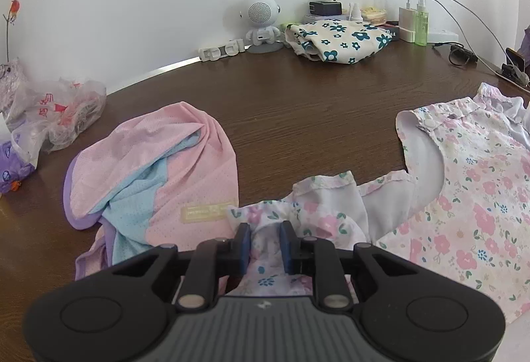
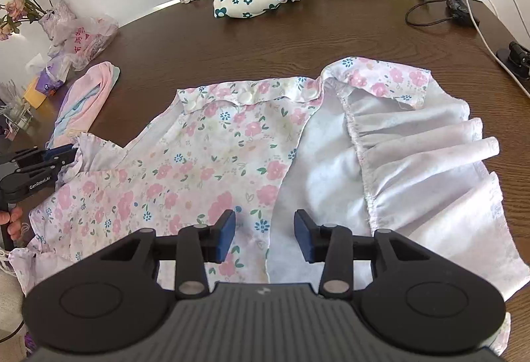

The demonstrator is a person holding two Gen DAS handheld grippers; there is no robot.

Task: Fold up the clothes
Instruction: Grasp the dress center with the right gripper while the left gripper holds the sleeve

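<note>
Folding the floral dress, spread on the table, I judge I'm mid-fold. My left gripper pinches a bunched sleeve at the dress's left edge; my right gripper hovers parted over the skirt, clasping nothing. Next I'd close the right on the hem and carry it across. 1 plastic bag sits far left, contents unclear.

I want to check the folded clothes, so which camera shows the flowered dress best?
The right wrist view: the flowered dress lies spread across its middle. The left wrist view shows only a sleeve and one side.
</note>
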